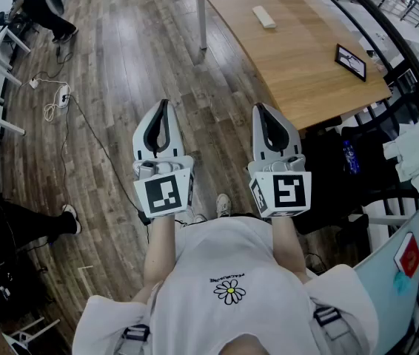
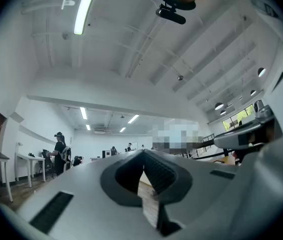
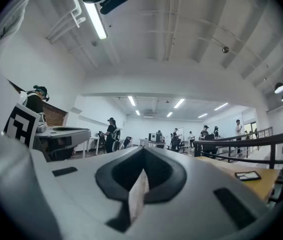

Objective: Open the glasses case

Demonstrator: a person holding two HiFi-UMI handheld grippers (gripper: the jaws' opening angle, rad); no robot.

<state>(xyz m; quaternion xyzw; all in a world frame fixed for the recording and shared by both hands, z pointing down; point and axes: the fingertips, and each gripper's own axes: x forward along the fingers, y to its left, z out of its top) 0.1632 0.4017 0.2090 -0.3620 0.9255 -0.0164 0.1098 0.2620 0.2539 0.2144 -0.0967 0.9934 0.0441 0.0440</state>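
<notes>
On the wooden table [image 1: 298, 58] at the upper right of the head view lies a pale oblong object [image 1: 263, 16], possibly the glasses case; it is too small to tell. Both grippers are held out over the floor, well short of the table. My left gripper [image 1: 164, 106] is shut with nothing between its jaws, and my right gripper [image 1: 260, 110] beside it is shut and empty too. The left gripper view shows its closed jaws [image 2: 144, 154] pointing across the room. In the right gripper view the closed jaws [image 3: 144, 150] point the same way, with the table's edge [image 3: 231, 171] at the right.
A dark tablet [image 1: 350, 61] lies near the table's right edge, also seen as a tablet [image 3: 247, 175] in the right gripper view. Cables and a power strip [image 1: 60, 96] trail over the floor at the left. A black railing [image 1: 387, 21] runs behind the table. Several people stand far off.
</notes>
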